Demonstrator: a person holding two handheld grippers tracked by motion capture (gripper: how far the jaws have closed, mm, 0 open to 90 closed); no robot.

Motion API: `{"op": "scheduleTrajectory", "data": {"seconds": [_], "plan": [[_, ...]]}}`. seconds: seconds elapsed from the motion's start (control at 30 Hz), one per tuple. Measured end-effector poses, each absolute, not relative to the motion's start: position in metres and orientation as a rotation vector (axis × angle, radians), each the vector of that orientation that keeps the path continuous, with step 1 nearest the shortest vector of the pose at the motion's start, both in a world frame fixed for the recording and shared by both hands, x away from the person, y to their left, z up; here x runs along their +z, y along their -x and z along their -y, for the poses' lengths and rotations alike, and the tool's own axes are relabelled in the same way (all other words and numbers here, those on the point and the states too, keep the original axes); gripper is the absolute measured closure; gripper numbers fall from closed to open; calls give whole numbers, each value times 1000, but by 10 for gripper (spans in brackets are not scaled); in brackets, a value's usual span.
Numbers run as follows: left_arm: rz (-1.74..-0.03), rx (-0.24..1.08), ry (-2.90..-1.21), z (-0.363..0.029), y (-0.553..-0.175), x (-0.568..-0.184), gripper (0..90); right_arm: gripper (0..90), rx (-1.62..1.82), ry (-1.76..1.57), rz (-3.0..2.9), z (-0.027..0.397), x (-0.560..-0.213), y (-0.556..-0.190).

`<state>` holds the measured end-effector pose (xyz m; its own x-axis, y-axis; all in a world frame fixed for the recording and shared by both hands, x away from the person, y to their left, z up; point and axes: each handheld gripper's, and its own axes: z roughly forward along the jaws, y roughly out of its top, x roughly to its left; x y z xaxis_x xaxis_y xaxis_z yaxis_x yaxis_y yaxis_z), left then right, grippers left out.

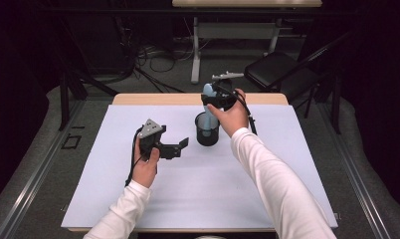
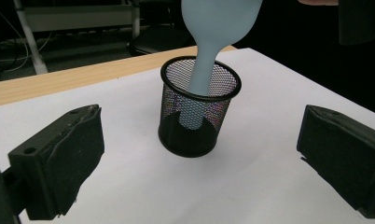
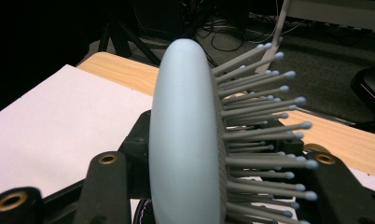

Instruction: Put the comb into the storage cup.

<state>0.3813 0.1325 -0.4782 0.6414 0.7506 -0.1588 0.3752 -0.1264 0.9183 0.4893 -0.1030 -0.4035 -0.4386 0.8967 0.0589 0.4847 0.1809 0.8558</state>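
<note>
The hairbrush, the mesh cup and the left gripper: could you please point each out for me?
hairbrush (image 3: pixel 183 140), right gripper view, on its smooth blue back.
mesh cup (image 2: pixel 195 135), left gripper view, on its front wall.
left gripper (image 1: pixel 179 147), high view, between its open jaws.

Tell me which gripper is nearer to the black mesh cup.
Right. The right gripper is directly above the mesh cup, holding a blue hairbrush whose handle is inside it; the left gripper is beside the cup, apart.

Dark room — grey floor (image 1: pixel 44 164), cables (image 1: pixel 158 59), black folding chair (image 1: pixel 275 69), second table (image 1: pixel 238 20) behind
</note>
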Motion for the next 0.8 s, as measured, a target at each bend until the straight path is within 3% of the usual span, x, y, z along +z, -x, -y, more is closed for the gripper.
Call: {"op": "scheduleTrajectory", "data": {"seconds": [0.8], "plan": [[-923,410,-1740,-133,-381,-480,10,466,1124,-1264,-2038,96,-414,-492]]}}
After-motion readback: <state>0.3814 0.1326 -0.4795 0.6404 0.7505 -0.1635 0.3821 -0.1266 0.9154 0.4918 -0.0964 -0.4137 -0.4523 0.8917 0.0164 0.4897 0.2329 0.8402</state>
